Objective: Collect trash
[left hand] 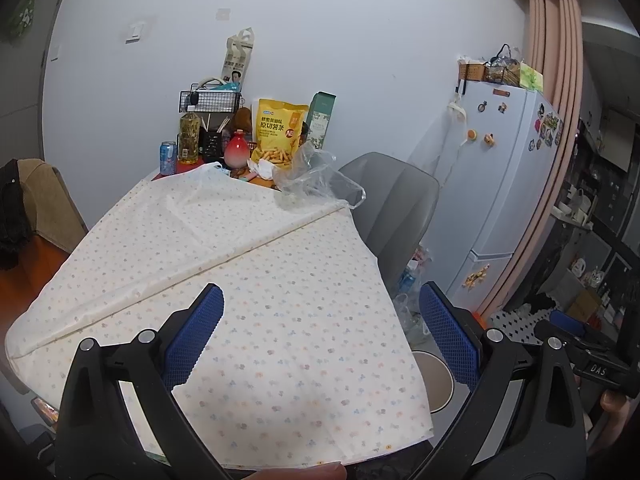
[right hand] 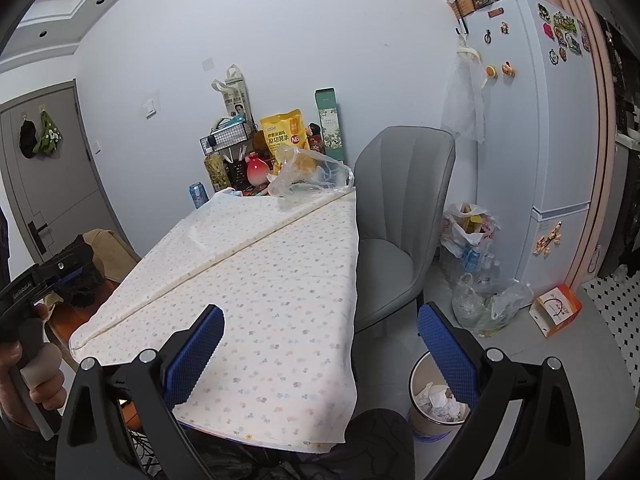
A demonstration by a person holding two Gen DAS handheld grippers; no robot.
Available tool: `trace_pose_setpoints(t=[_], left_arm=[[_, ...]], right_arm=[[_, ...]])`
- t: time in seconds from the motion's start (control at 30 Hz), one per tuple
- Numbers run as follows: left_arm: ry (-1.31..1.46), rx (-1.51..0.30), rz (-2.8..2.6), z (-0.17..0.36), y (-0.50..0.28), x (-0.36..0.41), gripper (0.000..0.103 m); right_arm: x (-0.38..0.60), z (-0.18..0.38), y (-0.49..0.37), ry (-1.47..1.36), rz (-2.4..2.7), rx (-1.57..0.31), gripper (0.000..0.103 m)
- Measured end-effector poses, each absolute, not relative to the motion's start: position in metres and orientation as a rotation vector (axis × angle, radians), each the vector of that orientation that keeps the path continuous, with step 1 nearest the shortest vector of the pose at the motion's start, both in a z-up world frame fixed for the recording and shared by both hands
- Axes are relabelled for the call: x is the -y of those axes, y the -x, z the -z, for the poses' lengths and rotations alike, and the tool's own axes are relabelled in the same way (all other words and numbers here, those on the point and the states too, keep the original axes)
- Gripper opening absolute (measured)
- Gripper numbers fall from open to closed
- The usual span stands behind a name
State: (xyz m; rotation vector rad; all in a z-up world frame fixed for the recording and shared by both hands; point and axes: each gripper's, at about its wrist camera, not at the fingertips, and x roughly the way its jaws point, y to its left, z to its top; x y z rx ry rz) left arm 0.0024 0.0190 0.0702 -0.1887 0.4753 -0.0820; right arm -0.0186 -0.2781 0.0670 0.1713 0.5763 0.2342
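left gripper (left hand: pixel 320 334) and right gripper (right hand: pixel 320 354) fingers are spreading wide, holding nothing; crumpled plastic bag (left hand: pixel 320 180) is lying far ahead on tablecloth (left hand: pixel 248 280).

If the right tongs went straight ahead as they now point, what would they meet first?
Probably the floral white tablecloth near the table's right edge: the open right tongs look down across it. Missing that, the grey upholstered chair stands next. Depth is unclear.

I was looking at a home dining corner. A cloth-covered table (right hand: pixel 256 264) held snacks and bottles, a grey chair (right hand: pixel 400 208) stood beside it, and a magnet-covered fridge (right hand: pixel 532 128) was nearby.
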Motion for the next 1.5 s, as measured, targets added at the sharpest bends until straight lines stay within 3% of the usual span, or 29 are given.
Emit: trace_pose_setpoints(t=[1.5], left_arm=[[0.176,-0.490,0.079,-0.0613,-0.0024,-0.0167,0.097]], right_arm=[[0.2770,-0.0638,0.0187,-0.177,-0.230,-0.580,0.095]])
